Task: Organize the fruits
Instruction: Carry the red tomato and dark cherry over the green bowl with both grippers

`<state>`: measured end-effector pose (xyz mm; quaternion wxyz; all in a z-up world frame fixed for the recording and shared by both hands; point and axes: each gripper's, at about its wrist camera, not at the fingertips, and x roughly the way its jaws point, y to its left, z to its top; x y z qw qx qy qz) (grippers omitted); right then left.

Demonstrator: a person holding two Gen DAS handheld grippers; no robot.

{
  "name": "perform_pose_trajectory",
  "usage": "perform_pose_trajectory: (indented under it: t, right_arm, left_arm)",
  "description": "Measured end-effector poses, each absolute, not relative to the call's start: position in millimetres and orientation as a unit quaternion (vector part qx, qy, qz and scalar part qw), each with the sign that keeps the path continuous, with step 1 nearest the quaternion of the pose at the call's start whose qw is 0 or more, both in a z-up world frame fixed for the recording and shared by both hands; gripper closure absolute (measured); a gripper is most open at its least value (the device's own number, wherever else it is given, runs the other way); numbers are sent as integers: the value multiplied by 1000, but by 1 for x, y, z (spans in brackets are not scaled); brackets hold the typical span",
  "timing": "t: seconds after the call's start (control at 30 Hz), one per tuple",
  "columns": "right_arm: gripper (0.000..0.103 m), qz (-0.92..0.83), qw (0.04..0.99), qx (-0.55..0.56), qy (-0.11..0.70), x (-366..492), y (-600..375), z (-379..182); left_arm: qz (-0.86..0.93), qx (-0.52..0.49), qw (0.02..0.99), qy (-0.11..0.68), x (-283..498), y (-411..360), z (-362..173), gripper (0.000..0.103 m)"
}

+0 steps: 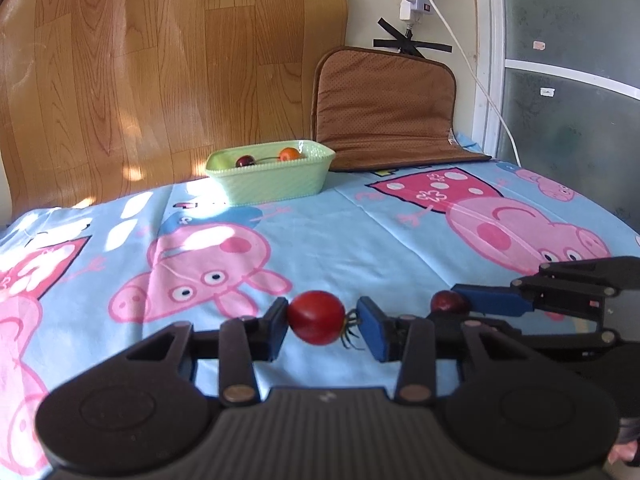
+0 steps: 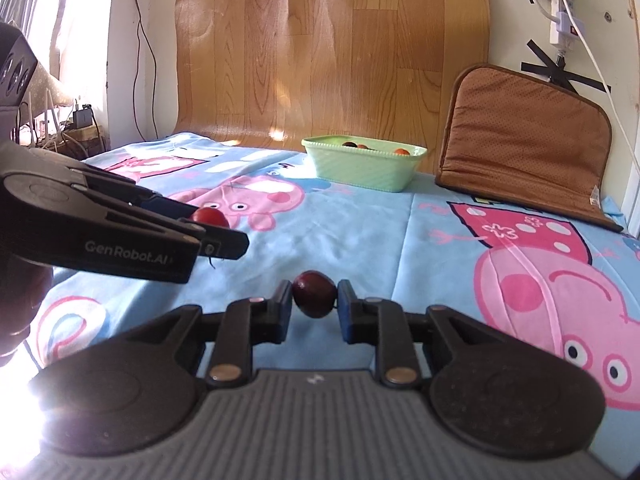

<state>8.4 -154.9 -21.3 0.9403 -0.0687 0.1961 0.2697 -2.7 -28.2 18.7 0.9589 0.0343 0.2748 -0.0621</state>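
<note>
Left gripper (image 1: 323,322): jaws clamped on a red cherry tomato (image 1: 316,317), stem end turned toward the right pad, lifted just off the blue cartoon-print cloth (image 1: 360,232). Right gripper (image 2: 314,295), just beside it: jaws pinched shut on a darker red fruit (image 2: 313,294), likewise near the cloth. Green basket (image 1: 272,178) well ahead of both, at the far edge against the wood-grain sheet (image 1: 160,60), already holding a few fruits. Judged nearer to the basket: the left, though only slightly. Straight ahead, nothing lying between.

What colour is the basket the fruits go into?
Pale mint green basket, with a ribbed wall; it shows best in the right wrist view.
</note>
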Motion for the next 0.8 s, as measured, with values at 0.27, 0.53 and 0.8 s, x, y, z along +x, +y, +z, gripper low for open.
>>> perform_pose_trajectory:
  t: [0.27, 0.53, 0.8]
  right_arm:
    - [76, 264, 949, -43, 167, 45, -157, 15]
    - [76, 275, 946, -13, 172, 92, -164, 60]
    - [76, 277, 946, -13, 167, 120, -167, 82]
  left_arm:
    - [-46, 62, 969, 233, 33, -25, 63, 65]
    - [-34, 67, 973, 218, 70, -21, 95, 65]
    - [-26, 69, 973, 217, 102, -18, 104, 65]
